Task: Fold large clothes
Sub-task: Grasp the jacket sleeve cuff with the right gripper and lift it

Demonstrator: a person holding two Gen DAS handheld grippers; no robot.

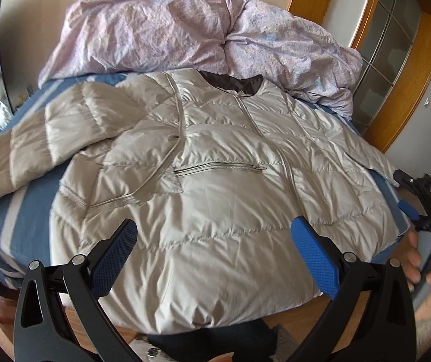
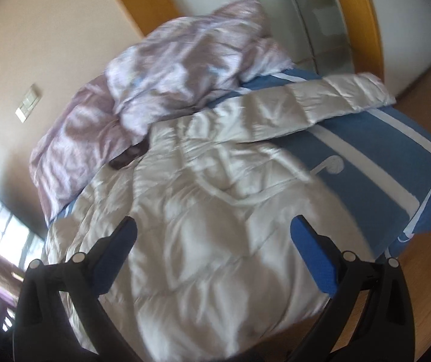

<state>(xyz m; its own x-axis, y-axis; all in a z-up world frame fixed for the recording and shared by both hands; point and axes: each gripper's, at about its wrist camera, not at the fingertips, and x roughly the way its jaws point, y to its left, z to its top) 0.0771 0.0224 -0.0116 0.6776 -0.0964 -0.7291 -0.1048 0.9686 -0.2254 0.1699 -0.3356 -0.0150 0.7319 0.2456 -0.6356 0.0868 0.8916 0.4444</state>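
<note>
On the bed [image 1: 31, 226] the puffer jacket [image 1: 215, 181] lay flat, sleeves spread; both the left gripper [image 1: 215, 259] and right gripper [image 2: 213, 253] hung wide and empty. Pinching a sleeve at its cuff, probably the far one in the blurred right view, would fold it cleanly

The quilted, shiny silver-beige puffer jacket [image 1: 215, 187] has a dark brown collar lining [image 1: 233, 83]. Under it the bed sheet [image 1: 31, 226] is mid-blue with broad white stripes. The crumpled duvet [image 1: 167, 30] at the bed's far edge is pale lilac-pink with faint blue print. Gripper pads [image 1: 313, 256] are textured blue on black arms.
</note>
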